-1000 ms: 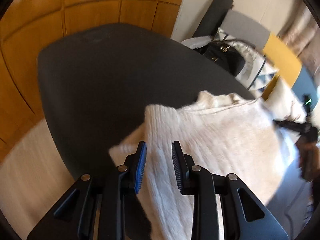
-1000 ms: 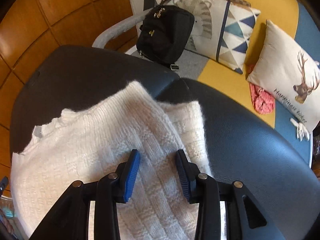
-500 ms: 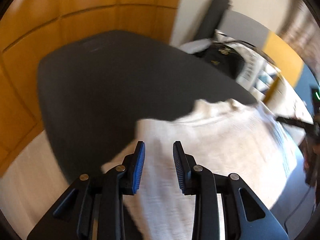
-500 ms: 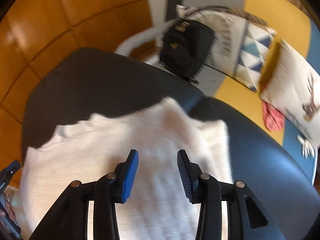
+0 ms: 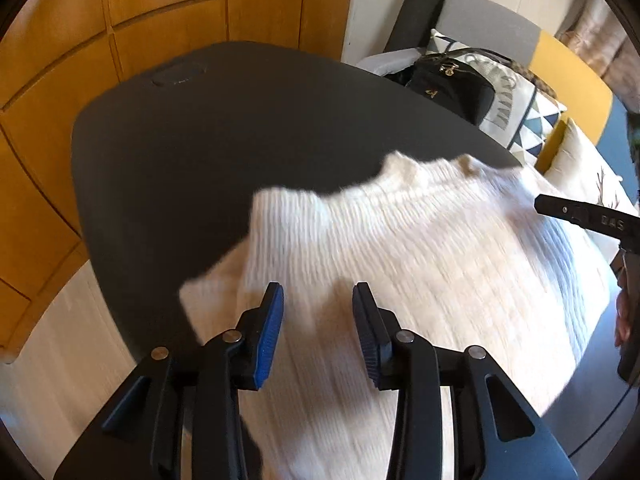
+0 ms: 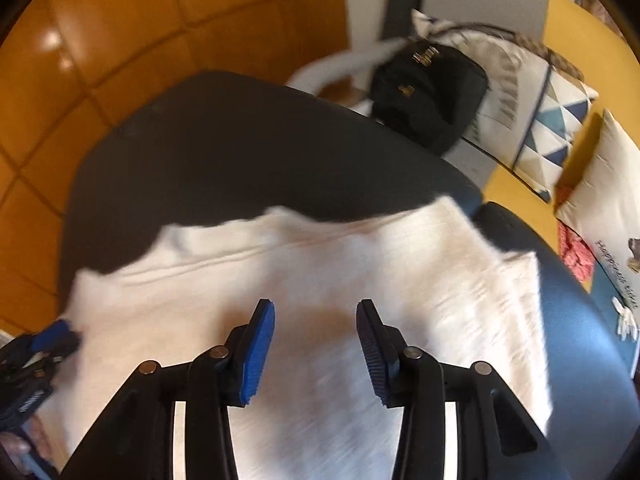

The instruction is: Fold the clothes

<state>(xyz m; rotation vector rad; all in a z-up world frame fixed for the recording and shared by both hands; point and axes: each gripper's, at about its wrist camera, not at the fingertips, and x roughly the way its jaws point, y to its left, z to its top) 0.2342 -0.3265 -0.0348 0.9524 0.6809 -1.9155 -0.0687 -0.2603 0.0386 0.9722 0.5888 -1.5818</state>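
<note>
Tabletop (image 5: 208, 152) lies bare beyond both tongs. Cream knit sweater (image 5: 420, 248) sprawls beneath left gripper (image 5: 318, 328) and right gripper (image 6: 316, 344), jaws just widening, gripping nothing.

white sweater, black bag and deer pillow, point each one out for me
white sweater (image 6: 320, 280): right wrist view, on the flat knit body ahead of the claw.
black bag (image 6: 428, 92): right wrist view, on its front panel.
deer pillow (image 6: 600, 184): right wrist view, on its plain cream upper part.
</note>
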